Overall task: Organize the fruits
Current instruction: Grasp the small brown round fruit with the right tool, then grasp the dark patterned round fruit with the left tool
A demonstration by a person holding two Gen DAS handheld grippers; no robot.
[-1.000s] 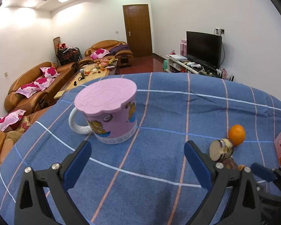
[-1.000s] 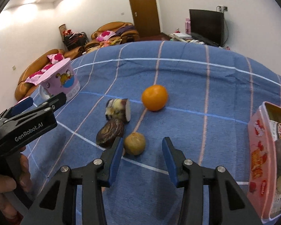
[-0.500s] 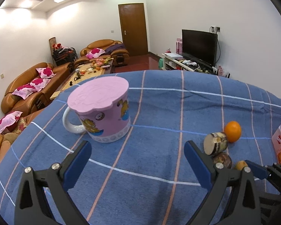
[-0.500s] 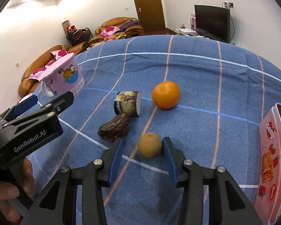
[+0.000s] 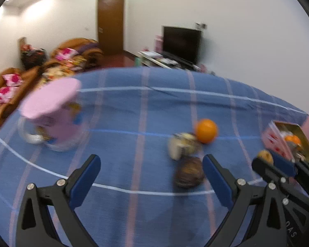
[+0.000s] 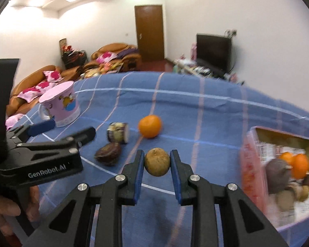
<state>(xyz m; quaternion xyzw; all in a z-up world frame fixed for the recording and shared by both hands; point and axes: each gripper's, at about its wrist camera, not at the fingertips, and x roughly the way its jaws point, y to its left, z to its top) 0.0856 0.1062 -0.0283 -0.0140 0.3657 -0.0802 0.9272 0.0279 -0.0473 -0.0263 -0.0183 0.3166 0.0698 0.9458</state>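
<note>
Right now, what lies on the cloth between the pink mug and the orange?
In the right wrist view, only the cut fruit piece lies between the pink mug and the orange; otherwise bare blue cloth.

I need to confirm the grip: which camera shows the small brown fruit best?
The right wrist view: the small brown fruit sits sharp and centered, pinched between the right gripper jaws. The left wrist view shows it only as a small blurred lump at the edge.

A blue striped counter [image 6: 206, 123] carries a pink mug [image 6: 60, 105] at ten o'clock, an orange [image 6: 150, 126], a cut fruit [image 6: 117, 135], a dark fruit [image 6: 108, 153] and a box [image 6: 255, 170] at three.
</note>
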